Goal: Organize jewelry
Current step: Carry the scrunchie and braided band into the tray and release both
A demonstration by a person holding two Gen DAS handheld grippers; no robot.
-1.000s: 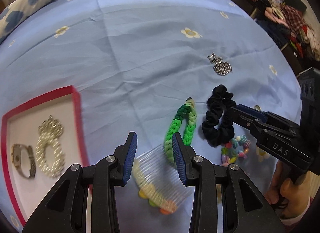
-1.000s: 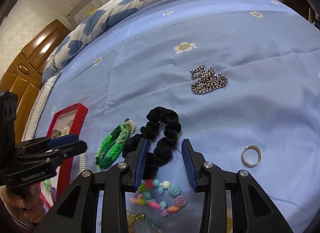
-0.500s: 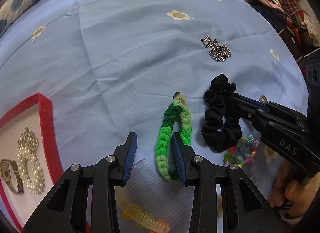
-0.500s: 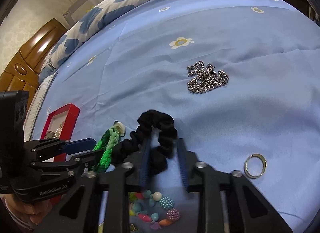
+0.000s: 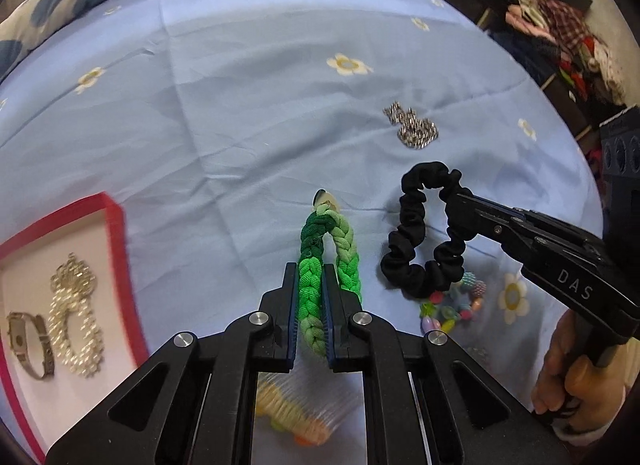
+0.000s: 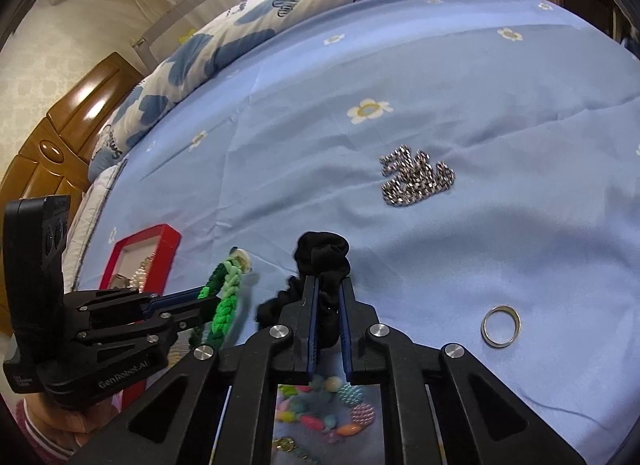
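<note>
- At the left edge of the bed, we see a red-rimmed tray (image 5: 114,225) holding a wristwatch (image 5: 30,339) and, beside it, a pearl bracelet (image 5: 76,321).
- Our left gripper (image 5: 310,297) has its fingers clamped on one strand of the green braided band (image 5: 320,261), which lies on the blue flowered bedsheet (image 5: 240,125) just right of the tray; the band's other strand runs free along the outside of the right finger.
- Beneath that gripper, near the bed's front edge, a clear comb (image 5: 316,405) with a coloured trim lies on the sheet.
- Our right gripper (image 6: 328,305) has its fingers closed on the black scrunchie (image 6: 322,253), just right of the green band; from the left wrist view the scrunchie's loop (image 5: 420,233) stands up off the sheet.
- Just below the scrunchie, a string of pastel beads (image 6: 332,405) rests on the sheet between the right gripper's arms.
- Farther back, toward the middle of the bed, a heap of silver chain (image 6: 416,177) lies well apart from both grippers.
- A metal ring (image 6: 500,325) lies alone on the sheet toward the right edge.
</note>
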